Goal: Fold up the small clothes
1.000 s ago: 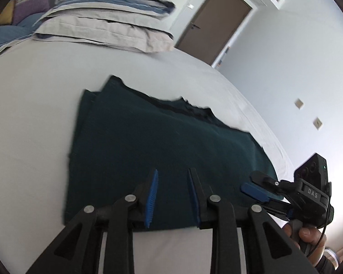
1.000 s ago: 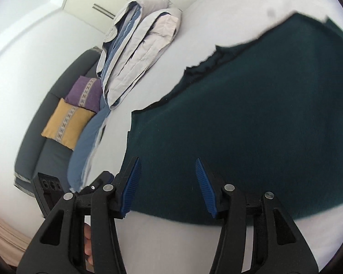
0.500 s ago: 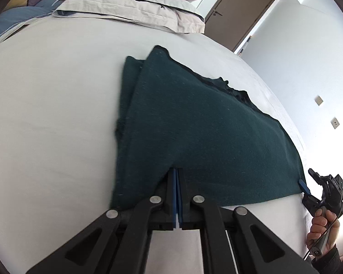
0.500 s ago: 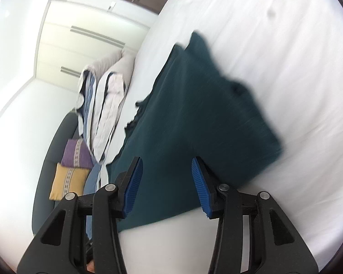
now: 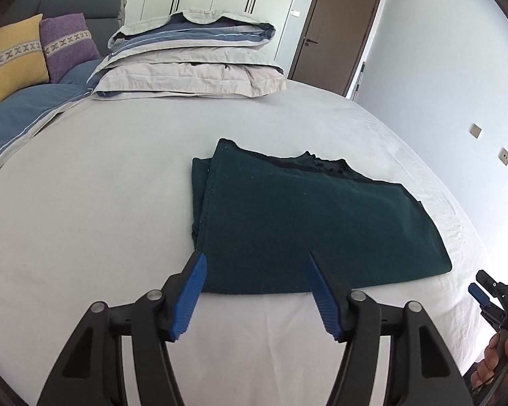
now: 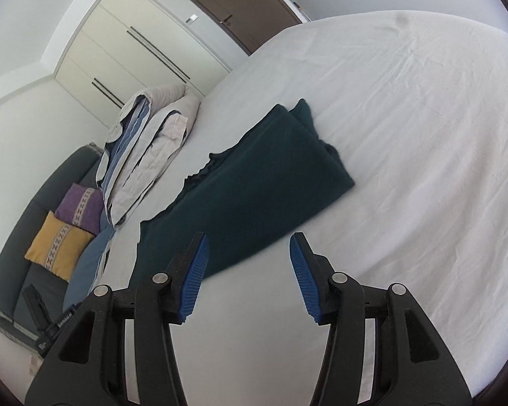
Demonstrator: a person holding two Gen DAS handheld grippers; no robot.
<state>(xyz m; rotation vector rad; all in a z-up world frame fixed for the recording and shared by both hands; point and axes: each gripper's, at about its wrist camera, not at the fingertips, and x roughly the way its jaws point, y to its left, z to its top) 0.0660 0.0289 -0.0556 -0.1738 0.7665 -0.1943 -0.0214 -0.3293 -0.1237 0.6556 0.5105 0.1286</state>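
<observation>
**Dark green garment, folded, lying mid-bed**

Resting flat on the white bed sheet (image 5: 84, 203), well short of the stacked pillows (image 5: 193, 67) at the far edge: dark green garment (image 5: 304, 223). Left gripper (image 5: 254, 291) hovering at its near edge, jaws just opened wide, gripping nothing. Right gripper (image 6: 247, 270) standing half open, empty. Risking: snagging the loose left-side layers, undoing the fold. Reading "DAS" on the right gripper's body.

A dark green garment (image 5: 308, 223) lies folded flat on the white bed (image 5: 101, 203), a neat rectangle with layered edges showing at its nine o'clock side and a dark neckline at twelve o'clock.
</observation>
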